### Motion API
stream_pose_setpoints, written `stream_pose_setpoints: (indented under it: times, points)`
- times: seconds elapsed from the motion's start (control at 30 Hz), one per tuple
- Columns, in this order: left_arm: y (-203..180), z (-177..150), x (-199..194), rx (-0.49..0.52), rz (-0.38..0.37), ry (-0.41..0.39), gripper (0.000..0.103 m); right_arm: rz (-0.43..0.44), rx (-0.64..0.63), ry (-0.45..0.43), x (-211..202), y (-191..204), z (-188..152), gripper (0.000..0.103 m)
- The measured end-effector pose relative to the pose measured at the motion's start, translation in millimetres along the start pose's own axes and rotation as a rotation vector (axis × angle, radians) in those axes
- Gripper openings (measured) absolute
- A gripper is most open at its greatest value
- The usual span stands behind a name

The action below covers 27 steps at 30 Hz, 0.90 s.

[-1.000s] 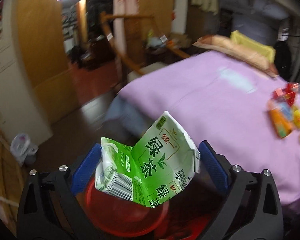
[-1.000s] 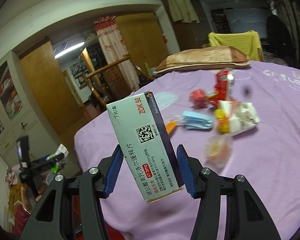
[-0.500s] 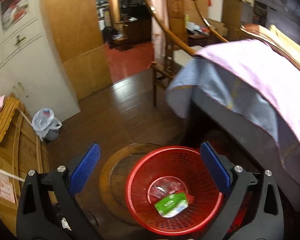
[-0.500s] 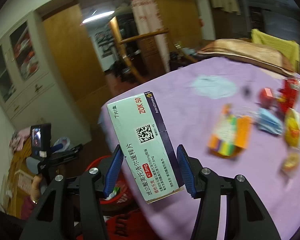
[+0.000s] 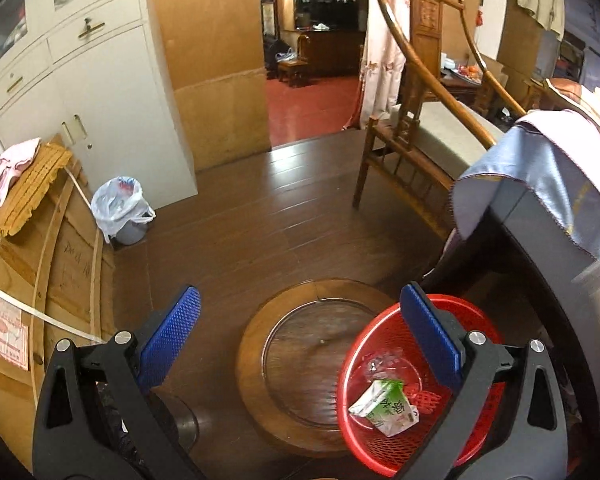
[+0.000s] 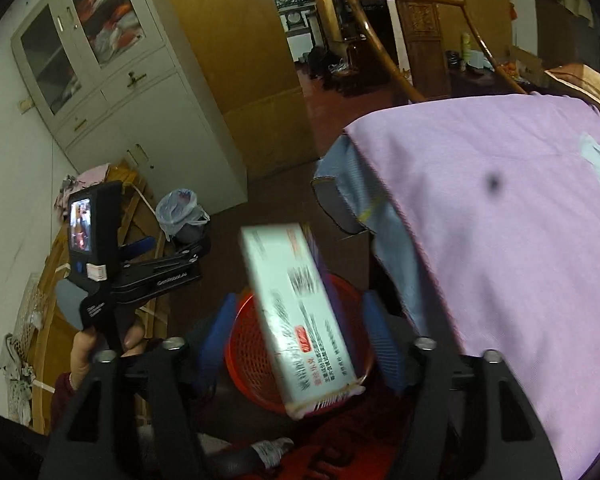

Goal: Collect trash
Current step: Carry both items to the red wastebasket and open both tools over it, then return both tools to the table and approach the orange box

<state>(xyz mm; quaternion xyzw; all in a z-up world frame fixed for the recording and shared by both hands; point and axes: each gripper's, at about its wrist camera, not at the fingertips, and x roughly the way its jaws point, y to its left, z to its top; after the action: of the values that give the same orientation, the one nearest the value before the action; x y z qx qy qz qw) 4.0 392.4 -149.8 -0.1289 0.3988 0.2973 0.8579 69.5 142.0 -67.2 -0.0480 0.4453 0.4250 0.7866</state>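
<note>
My left gripper (image 5: 300,336) is open and holds nothing, above the wooden floor to the left of a red mesh basket (image 5: 354,432). A green tea carton (image 5: 384,406) lies inside that basket next to clear plastic. My right gripper (image 6: 298,340) hangs over the same red basket (image 6: 248,354) and its jaws are opening. A white medicine box (image 6: 300,320), blurred and tilted, sits loose between them with a gap to each blue pad. In the right wrist view a hand (image 6: 82,354) holds the left gripper (image 6: 168,250) to the left of the basket.
A bed with a purple sheet (image 6: 500,240) rises right beside the basket. A round wooden tray (image 5: 304,360) lies on the floor next to it. A small bin with a white bag (image 5: 118,208), a white cabinet (image 5: 112,92) and a wooden chair (image 5: 412,128) stand further off.
The green carton left my left gripper and now lies in the basket. My right gripper swung from over the bed to over the basket, and its jaws have parted from the medicine box.
</note>
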Motion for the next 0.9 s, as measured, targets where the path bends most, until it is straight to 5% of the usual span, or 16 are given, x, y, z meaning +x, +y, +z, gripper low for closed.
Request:
stream_pose_setpoints:
  times: [0.4, 0.9]
  points:
    - [-14, 0, -5, 0.023, -0.033, 0.016, 0.096, -0.034, 0.052, -0.057, -20, -23, -1, 0.073]
    - [-118, -5, -125, 0.236, -0.129, -0.165, 0.096, -0.09, 0.164, -0.339, -158, -74, -52, 0.083]
